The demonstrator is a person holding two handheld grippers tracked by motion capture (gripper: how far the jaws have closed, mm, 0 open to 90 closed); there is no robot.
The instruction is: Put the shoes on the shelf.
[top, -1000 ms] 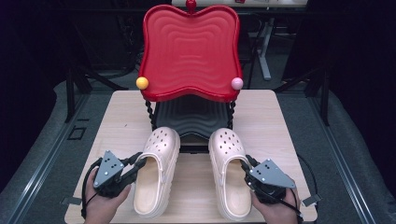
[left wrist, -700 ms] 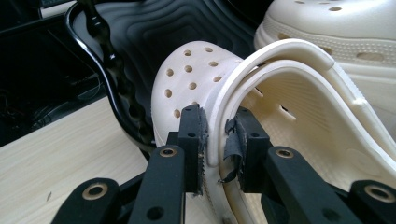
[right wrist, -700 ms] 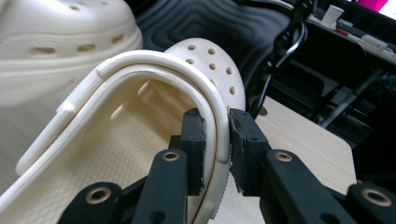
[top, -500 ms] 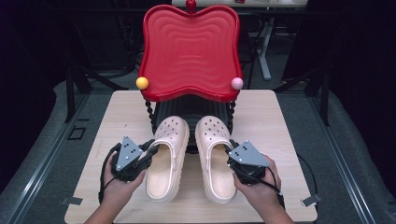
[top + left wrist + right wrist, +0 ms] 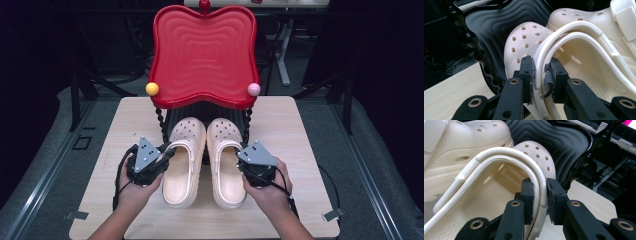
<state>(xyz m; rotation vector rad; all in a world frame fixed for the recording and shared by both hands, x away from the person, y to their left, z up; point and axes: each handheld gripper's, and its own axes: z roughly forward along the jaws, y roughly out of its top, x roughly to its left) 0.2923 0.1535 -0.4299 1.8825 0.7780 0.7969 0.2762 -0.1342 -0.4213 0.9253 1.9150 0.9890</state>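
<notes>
High view: toes of both clogs already under the red rack [image 5: 204, 55], heading for its black lower shelf [image 5: 200, 112]. Left clog [image 5: 184, 162] pinched at its outer wall by the left gripper [image 5: 162, 156], right clog [image 5: 227, 161] likewise by the right gripper [image 5: 245, 159]. Thin rim holds, so risk of twisting loose; risk too of snagging on the beaded posts [image 5: 161, 125]. Pale wood table [image 5: 300, 150]; dark room, grey floor [image 5: 45, 165].

Looks like a lab recording bay: light wooden table [image 5: 300, 150] on grey carpet floor [image 5: 385, 165], black curtains [image 5: 385, 60] left and right, metal floor rails [image 5: 45, 170], white desk legs [image 5: 285, 55] at far side.
</notes>
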